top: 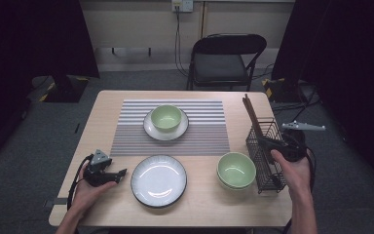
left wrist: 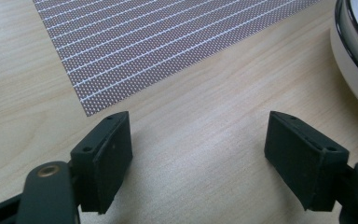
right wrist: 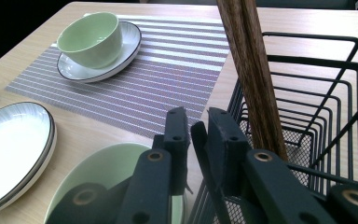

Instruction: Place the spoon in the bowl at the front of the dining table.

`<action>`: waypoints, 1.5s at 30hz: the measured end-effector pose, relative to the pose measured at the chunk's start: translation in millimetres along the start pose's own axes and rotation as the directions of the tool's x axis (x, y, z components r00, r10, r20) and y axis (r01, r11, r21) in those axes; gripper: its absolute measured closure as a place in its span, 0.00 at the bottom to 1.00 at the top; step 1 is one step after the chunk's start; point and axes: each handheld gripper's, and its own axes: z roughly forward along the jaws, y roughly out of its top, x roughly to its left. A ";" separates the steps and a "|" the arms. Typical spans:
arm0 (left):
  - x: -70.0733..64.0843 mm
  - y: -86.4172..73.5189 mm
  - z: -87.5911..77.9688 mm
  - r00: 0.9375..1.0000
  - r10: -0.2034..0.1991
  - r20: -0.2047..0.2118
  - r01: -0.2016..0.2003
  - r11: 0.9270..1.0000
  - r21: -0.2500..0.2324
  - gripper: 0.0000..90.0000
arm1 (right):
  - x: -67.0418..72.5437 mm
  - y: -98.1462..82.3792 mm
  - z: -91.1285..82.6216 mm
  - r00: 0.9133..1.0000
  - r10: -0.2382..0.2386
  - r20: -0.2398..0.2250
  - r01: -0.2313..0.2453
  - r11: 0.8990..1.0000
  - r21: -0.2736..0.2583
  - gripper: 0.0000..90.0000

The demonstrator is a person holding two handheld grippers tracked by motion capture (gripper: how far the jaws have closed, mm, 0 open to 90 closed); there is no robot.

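The right gripper (right wrist: 196,122) is at the black wire basket (top: 268,152) on the right side of the table (top: 107,107). Its two jaws are nearly together, with only a thin gap between them. The near rim of the basket runs right there, but it is hard to tell if the pads pinch the wire or just sit next to it. Two brown wooden chopsticks (right wrist: 251,70) stand in the basket and lean away toward the far side; their tops are cut off in the right gripper view. From above, the hand (top: 292,173) and gripper cover part of the basket.

A green bowl (top: 236,169) sits just left of the basket. In the right gripper view the jaws hide much of it.

The left gripper (left wrist: 198,156) rests low at the near left of the table. Its jaws are wide apart and nothing is between them. Bare wood lies under them. A white plate with a dark rim (top: 158,180) is just to its right, cut off in the left gripper view.

Farther away, a striped placemat (top: 199,122) holds another green bowl on a small plate (top: 166,118).
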 end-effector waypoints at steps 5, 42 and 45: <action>0.0 0.0 0.0 1.000 0.000 0.000 0.000 1.000 0.000 0.25 | -0.3 2.0 1.3 1.000 -0.003 0.009 0.003 1.000 -0.009 0.85; 0.0 0.0 0.0 1.000 -0.001 0.000 0.001 1.000 0.000 0.25 | 7.2 -13.5 -14.1 0.996 -0.044 -0.072 0.041 0.998 -0.038 0.86; 0.0 0.0 0.0 1.000 -0.001 0.000 0.001 1.000 -0.001 0.25 | 6.6 -17.3 -13.6 0.997 -0.043 -0.069 0.041 0.999 -0.033 0.84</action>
